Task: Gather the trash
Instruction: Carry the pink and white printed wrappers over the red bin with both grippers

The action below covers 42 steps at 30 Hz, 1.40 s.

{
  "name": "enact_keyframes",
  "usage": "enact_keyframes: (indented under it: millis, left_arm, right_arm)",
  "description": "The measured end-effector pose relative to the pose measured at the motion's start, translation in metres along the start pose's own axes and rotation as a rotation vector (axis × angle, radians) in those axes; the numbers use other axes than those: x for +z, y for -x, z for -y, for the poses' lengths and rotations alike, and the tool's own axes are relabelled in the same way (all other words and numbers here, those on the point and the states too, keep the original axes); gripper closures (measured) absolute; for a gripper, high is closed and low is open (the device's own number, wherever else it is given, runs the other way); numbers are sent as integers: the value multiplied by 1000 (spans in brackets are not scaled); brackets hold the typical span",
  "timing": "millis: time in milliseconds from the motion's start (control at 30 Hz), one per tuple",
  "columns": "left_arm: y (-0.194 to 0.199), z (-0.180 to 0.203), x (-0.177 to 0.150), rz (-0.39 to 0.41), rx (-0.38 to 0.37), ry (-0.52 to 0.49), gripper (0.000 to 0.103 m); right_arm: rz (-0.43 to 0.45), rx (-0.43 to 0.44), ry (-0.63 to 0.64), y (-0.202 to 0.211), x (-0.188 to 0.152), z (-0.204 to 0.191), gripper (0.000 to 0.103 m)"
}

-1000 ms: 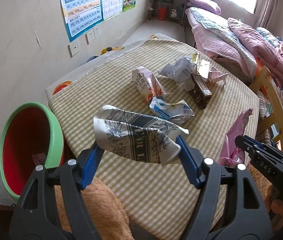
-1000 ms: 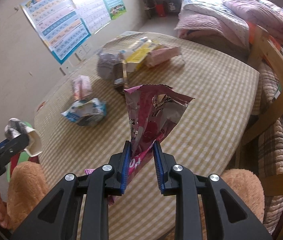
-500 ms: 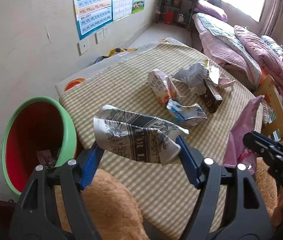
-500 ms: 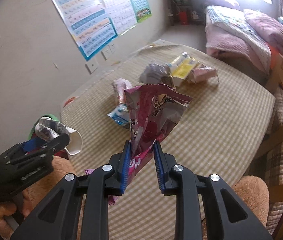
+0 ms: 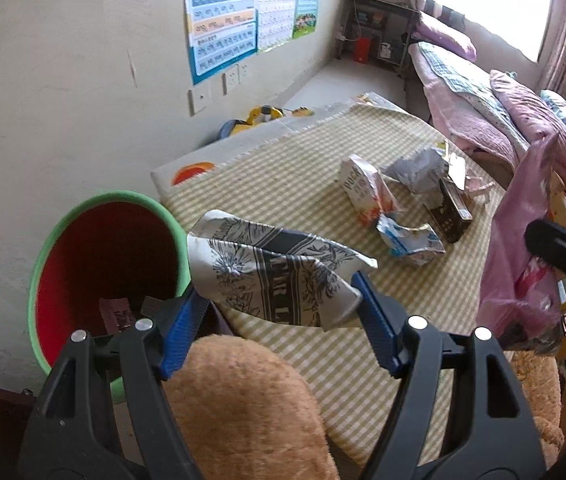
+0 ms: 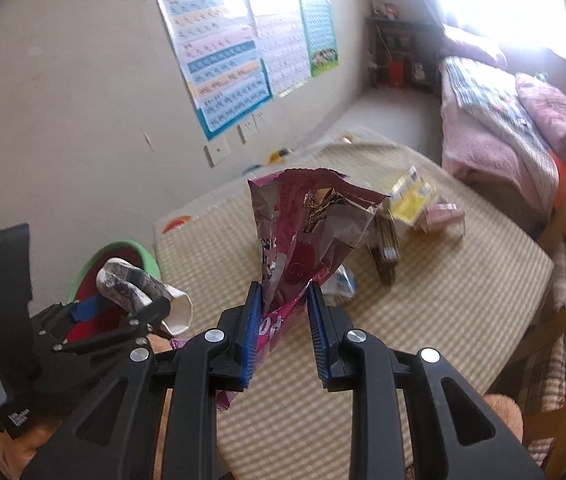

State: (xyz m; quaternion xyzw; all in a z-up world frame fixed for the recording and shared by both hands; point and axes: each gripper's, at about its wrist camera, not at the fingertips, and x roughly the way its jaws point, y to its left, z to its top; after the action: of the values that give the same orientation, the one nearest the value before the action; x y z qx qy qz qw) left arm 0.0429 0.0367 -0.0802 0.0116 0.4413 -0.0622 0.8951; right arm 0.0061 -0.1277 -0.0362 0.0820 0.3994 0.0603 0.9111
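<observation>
Left wrist view: crushed black-and-white paper cup (image 5: pixel 271 276) clamped in left gripper (image 5: pixel 279 320) beside green-rimmed red bin (image 5: pixel 103 264); pink foil snack bag (image 6: pixel 307 240) pinched in right gripper (image 6: pixel 283 332); several wrappers (image 5: pixel 407 208) left on checked tablecloth (image 5: pixel 283 176).

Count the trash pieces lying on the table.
6, in one cluster: Pocky box, blue wrapper nearest, dark box, grey paper, yellow box and pink pack farthest. Others may hide behind the held bag.

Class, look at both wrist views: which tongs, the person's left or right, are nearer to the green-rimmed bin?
Left. The left tongs, clamping the crushed paper cup, sit right beside the bin. The right tongs, gripping the pink snack bag, are over the table, farther away.
</observation>
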Motion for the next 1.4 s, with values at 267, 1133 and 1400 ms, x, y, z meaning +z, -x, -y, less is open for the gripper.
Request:
enact_keyframes:
  millis: [267,1133,1400]
  left_arm:
    - [11,-25,6,34,36,47,33]
    - [21,-128,-9,55,177,230,33]
    - [20,-150,-15,49,194,266,33]
  right_arm:
    - [21,29,65,1,11,-29,80]
    - [-41,107,246,-34,14,-114,79]
    - [-85,143,277,-52,10,-139,79]
